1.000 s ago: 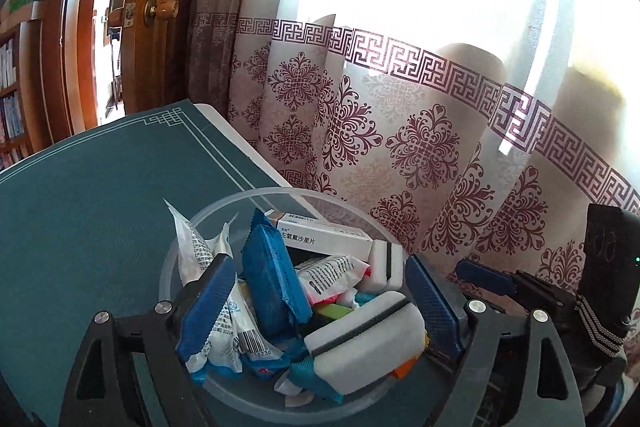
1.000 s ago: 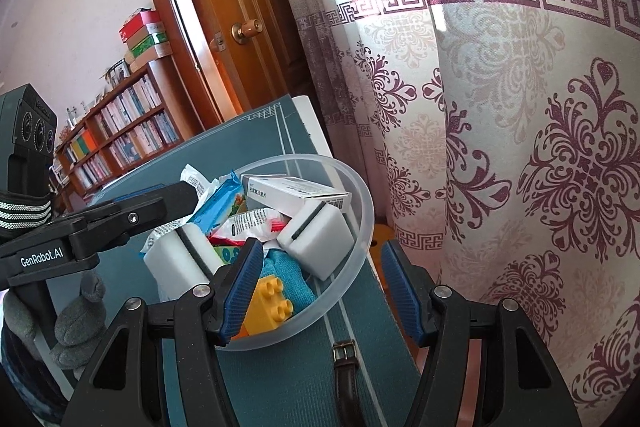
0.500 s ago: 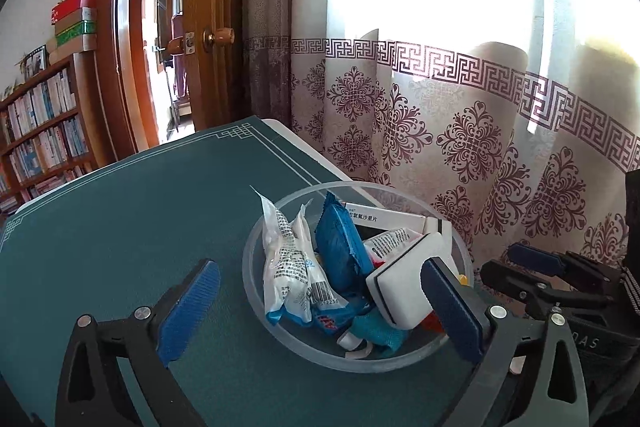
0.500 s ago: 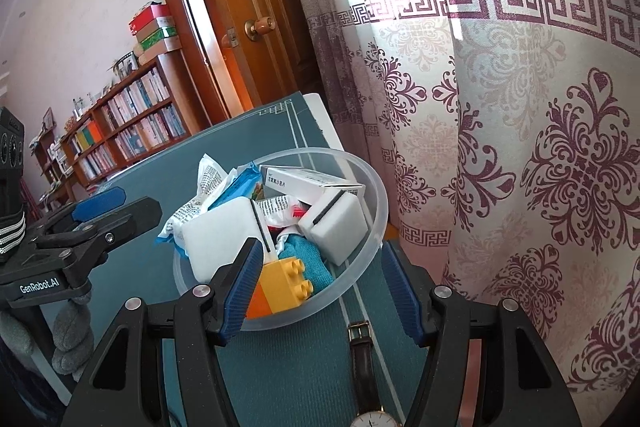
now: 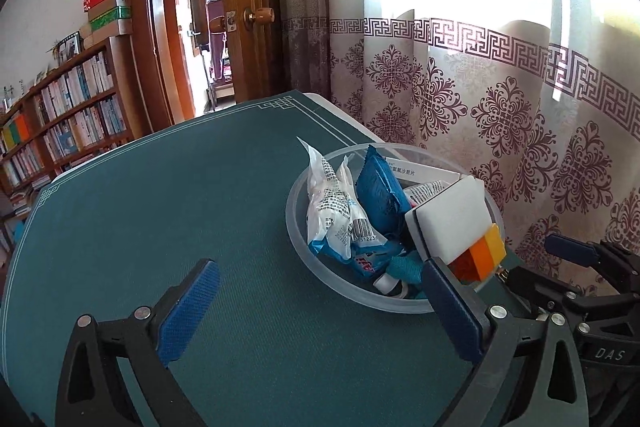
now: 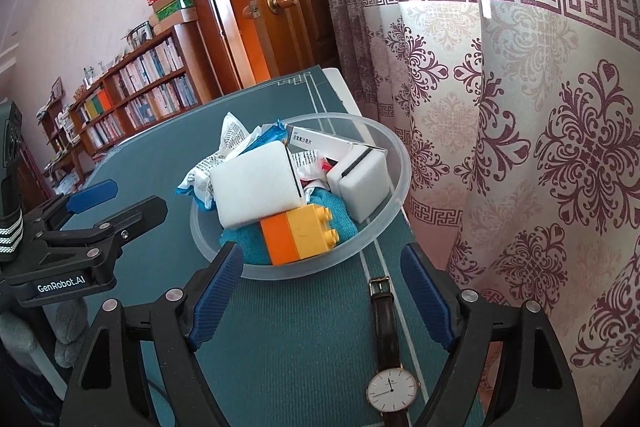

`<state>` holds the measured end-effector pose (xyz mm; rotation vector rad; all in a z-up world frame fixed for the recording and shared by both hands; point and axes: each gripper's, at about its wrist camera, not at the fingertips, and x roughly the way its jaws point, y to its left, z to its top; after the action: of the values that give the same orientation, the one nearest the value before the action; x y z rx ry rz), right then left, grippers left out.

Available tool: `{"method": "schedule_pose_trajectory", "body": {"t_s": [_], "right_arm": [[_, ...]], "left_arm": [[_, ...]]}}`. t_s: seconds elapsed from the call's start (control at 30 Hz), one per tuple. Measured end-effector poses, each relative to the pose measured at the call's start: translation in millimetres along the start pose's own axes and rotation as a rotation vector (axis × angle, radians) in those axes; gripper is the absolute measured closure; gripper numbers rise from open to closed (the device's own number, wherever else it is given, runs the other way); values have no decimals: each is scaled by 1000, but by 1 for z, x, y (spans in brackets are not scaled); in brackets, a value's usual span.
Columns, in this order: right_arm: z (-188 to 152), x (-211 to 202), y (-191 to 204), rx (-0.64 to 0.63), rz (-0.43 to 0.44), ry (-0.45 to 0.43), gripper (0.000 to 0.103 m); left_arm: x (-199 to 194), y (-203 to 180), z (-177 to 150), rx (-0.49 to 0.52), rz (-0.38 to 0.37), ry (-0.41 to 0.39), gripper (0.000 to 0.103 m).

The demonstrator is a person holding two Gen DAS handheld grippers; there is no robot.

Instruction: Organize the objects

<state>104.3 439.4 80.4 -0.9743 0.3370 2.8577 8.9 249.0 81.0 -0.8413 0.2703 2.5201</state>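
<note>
A clear plastic bowl [image 5: 296,223] [image 6: 394,195] sits on the green table mat, packed with white sponges [image 6: 256,185], a medicine box [image 6: 324,143], blue and white snack packets [image 5: 332,211], a teal cloth [image 6: 240,245] and an orange-yellow toy brick [image 6: 300,237]. My left gripper [image 5: 320,315] is open and empty, low over the mat just short of the bowl. My right gripper [image 6: 320,291] is open and empty, just before the bowl. A wristwatch [image 6: 390,351] with a dark strap lies flat between its fingers.
A patterned curtain [image 6: 520,147] hangs right beside the table's right edge. A wooden door [image 5: 248,7] and bookshelves [image 5: 60,123] stand beyond the far edge. The left gripper shows at the left of the right wrist view [image 6: 92,223].
Both grippers have drawn back from the bowl. The left gripper has pulled out from among the bowl's items and to the left. The watch has come into the right wrist view.
</note>
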Motion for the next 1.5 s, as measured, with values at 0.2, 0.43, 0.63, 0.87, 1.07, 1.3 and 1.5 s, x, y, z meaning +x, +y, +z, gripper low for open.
{"method": "schedule_pose_trajectory", "body": {"t_s": [0.2,0.43,0.63,0.87,1.07,1.3,1.5], "right_arm": [[-5,-2,10,-42,-23,3,15],[-7,-5,18,-79,-49,-12,9],[-9,-1,22,-107,-72,-7,9],[-9,1,22,-111,-77,2,8],[-10,4,23,-115,-77,10,8],[-11,4,24,-115,-78,12,8],[-12,5,25,-116,-76,18,8]], "left_arm": [[-5,3,-6,-21,36,9,1],[-4,2,-12,-24,55,30,1],[1,3,-17,-31,70,59,0],[3,1,-20,-22,77,79,0],[5,0,-21,-21,75,92,0],[6,1,-22,-30,78,97,0],[5,0,-22,-25,71,93,0]]}}
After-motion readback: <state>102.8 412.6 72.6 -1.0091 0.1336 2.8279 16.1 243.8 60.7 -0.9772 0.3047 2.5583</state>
